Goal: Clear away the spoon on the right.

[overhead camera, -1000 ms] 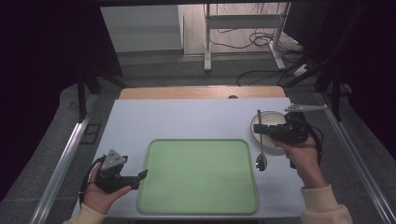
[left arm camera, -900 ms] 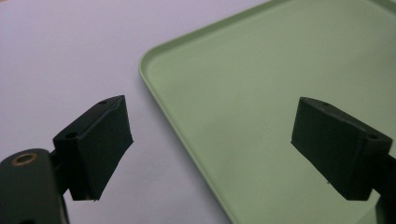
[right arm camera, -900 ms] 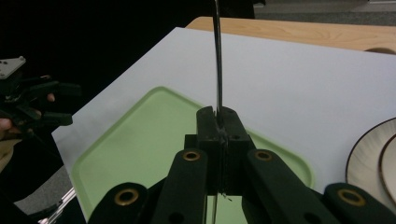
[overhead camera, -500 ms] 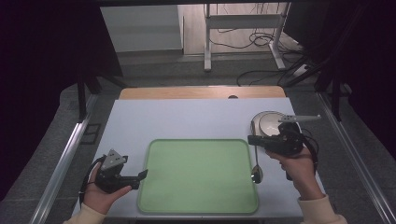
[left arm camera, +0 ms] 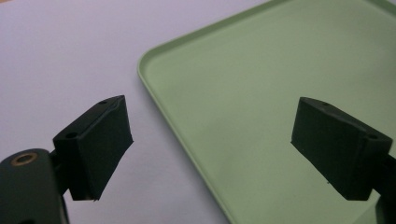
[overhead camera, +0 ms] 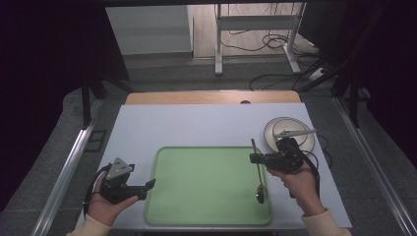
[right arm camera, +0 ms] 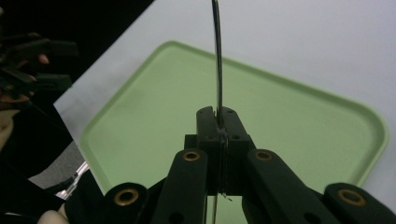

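Pale grey table [overhead camera: 196, 128] carries a flat green plastic tray [overhead camera: 206, 184] in the middle. At the tray's right edge, the right tool [overhead camera: 253, 158] has its jaws clamped on a slim metal spoon [overhead camera: 259, 177], whose bowl hangs below the tool over the tray. Just behind that tool sits a round metal plate [overhead camera: 280, 129]. Off the tray's left corner, the left tool [overhead camera: 150, 184] gapes wide, gripping nothing.

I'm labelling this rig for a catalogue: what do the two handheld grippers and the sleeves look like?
Both the left gripper and the right gripper are black with brass-coloured pivots, flat black pads and trailing black cables. A grey triangular plate tops each. The sleeves are cream.
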Available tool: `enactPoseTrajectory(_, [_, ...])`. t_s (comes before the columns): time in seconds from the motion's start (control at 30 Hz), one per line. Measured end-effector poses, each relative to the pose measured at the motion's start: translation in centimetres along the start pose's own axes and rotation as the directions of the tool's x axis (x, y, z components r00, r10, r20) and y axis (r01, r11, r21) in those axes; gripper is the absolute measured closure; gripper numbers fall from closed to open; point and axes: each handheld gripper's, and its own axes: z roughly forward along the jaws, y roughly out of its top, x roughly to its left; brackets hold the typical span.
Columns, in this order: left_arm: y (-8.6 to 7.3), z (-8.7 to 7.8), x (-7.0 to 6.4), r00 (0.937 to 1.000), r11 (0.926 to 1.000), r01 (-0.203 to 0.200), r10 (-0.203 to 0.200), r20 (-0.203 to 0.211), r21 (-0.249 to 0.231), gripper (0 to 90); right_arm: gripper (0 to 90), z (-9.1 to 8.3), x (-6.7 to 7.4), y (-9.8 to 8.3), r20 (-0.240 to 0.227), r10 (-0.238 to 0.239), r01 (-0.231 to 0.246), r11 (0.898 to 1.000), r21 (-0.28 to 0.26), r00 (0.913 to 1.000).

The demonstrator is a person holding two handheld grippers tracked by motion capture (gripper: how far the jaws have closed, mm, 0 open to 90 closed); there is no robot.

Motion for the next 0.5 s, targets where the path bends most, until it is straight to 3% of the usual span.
enactPoseTrajectory(0.23, [0.0, 0.0, -0.1, 1.0, 1.0, -0.001, 0.001, -0.001, -0.001, 12.0, 88.1, 2.3, 0.0, -0.7, 0.032, 0.024, -0.026, 0.997, 0.07, 0.9992])
enactPoseTrajectory(0.5, [0.0, 0.0, -0.1, 1.0, 1.0, 0.002, -0.002, 0.0, -0.003, 12.0, 88.0, 3.6, -0.7, -1.4, 0.05, 0.055, -0.061, 0.992, 0.112, 0.9972])
